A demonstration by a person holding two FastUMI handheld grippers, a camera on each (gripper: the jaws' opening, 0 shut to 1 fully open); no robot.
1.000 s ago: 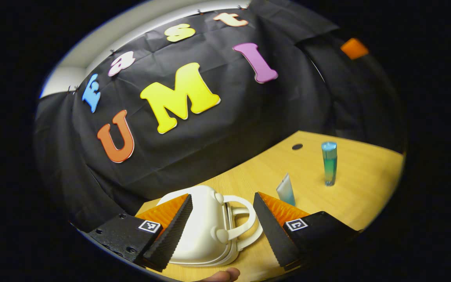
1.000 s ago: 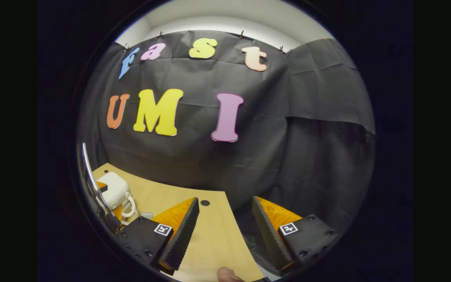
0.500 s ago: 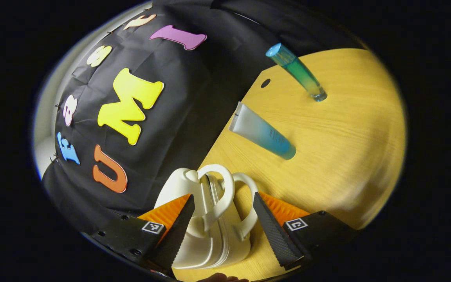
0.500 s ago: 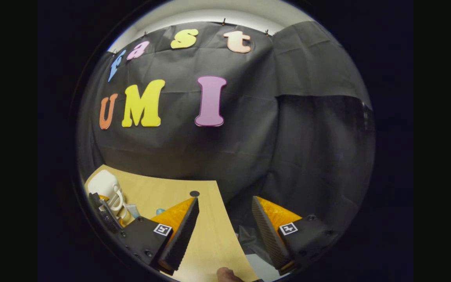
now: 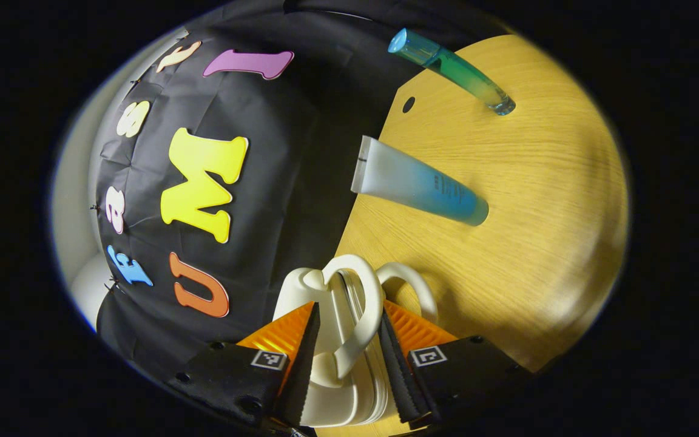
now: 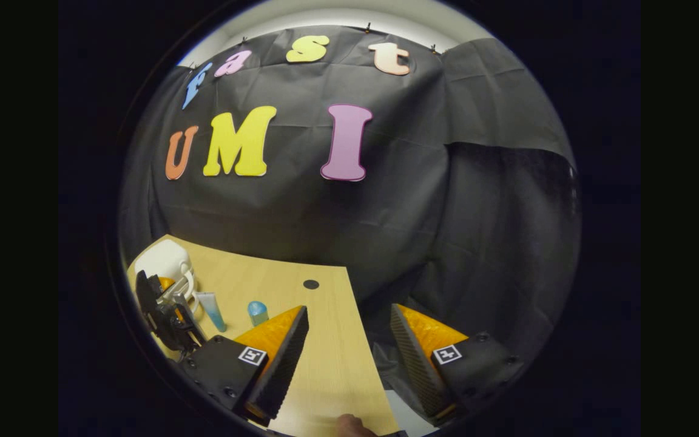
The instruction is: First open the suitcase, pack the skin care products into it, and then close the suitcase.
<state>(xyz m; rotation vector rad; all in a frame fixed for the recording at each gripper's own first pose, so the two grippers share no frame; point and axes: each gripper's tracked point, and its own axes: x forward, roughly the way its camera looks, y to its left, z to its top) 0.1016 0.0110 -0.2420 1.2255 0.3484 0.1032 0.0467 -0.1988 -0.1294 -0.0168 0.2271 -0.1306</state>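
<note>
A small white suitcase (image 5: 331,394) stands closed on the wooden table, its two loop handles side by side. My left gripper (image 5: 349,303) is rolled sideways and shut on the nearer handle (image 5: 361,315); the second handle (image 5: 413,282) is free beside it. A frosted blue tube (image 5: 416,188) and a teal bottle (image 5: 452,70) stand farther off on the table. In the right gripper view, my right gripper (image 6: 349,340) hangs open over the table's right edge, holding nothing. That view has the suitcase (image 6: 161,258), the left gripper (image 6: 164,309), the tube (image 6: 211,309) and the bottle's cap (image 6: 257,311) at far left.
The wooden table (image 5: 537,200) has a small round hole (image 5: 408,104) near its back edge. Black cloth (image 6: 386,230) walls the back and right side. A fingertip (image 6: 349,422) shows at the bottom of the right gripper view.
My left gripper rolled further, moved in on the suitcase and narrowed from wide open until its fingers closed on one handle. The right gripper shifted slightly and stays open.
</note>
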